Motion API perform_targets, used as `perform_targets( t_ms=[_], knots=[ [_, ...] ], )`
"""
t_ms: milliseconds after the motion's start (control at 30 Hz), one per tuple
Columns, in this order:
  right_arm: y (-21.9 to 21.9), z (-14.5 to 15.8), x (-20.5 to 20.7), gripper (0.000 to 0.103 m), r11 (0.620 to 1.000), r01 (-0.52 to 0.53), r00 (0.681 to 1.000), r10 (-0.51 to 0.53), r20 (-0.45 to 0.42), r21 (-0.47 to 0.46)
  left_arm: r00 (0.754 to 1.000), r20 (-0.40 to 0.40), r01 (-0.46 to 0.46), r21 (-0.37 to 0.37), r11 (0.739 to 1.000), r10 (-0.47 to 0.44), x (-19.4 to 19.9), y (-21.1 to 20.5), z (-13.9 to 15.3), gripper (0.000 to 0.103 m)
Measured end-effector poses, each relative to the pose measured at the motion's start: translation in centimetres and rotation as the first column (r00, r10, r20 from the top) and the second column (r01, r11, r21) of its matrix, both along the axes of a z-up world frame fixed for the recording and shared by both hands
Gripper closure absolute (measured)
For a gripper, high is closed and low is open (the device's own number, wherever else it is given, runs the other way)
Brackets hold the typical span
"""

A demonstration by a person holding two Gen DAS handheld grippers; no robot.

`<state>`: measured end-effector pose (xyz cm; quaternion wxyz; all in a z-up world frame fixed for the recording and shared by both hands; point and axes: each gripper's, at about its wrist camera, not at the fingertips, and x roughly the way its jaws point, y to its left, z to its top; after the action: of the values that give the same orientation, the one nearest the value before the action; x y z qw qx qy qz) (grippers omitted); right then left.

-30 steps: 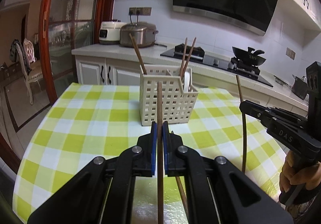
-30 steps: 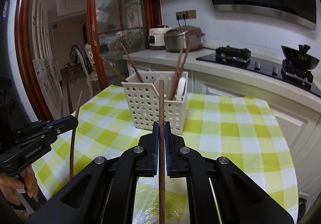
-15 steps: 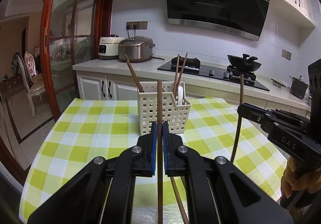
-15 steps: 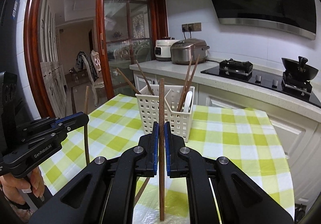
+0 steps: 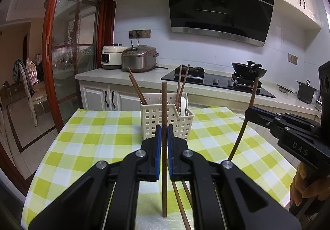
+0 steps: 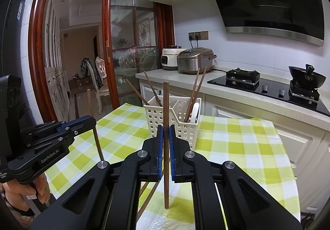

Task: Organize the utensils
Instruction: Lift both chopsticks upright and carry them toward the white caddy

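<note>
A white slotted utensil basket [image 5: 166,118] stands on the green-checked tablecloth, holding several brown chopsticks and a white spoon [image 5: 182,104]; it also shows in the right wrist view [image 6: 174,120]. My left gripper [image 5: 164,137] is shut on an upright brown chopstick [image 5: 164,106], held above the table in front of the basket. My right gripper [image 6: 165,137] is shut on another upright chopstick [image 6: 165,104]. Each gripper shows in the other's view, the right one [image 5: 250,111] and the left one [image 6: 91,121]. Two loose chopsticks [image 5: 181,199] lie on the cloth beneath the grippers.
The round table [image 5: 86,141] has its edge at left and right. Behind it runs a counter with two rice cookers [image 5: 138,58], a black hob with a wok [image 5: 248,68] and a pot [image 5: 305,91]. A glass door and a chair [image 5: 31,89] are at left.
Both grippers have risen and pulled back from the basket with their chopsticks held upright. The basket looks smaller and farther away.
</note>
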<state>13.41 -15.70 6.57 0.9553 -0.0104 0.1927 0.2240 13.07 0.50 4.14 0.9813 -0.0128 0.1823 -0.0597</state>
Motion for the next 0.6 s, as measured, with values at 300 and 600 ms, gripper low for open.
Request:
perform_targets(
  t_ms=[300,600],
  knots=[
    [0.07,0.13,-0.24,0.097,1.000,-0.006,1.000,0.006,0.001,-0.002,1.000,0.022,0.001,0.018,1.000,-0.002,-0.22,-0.26,0.10,0.097],
    [0.00,0.15,-0.19,0.097,1.000,-0.007,1.000,0.007,0.002,-0.003,1.000,0.020,-0.001,0.018,1.000,0.001,-0.22,-0.28,0.20,0.097]
  ],
)
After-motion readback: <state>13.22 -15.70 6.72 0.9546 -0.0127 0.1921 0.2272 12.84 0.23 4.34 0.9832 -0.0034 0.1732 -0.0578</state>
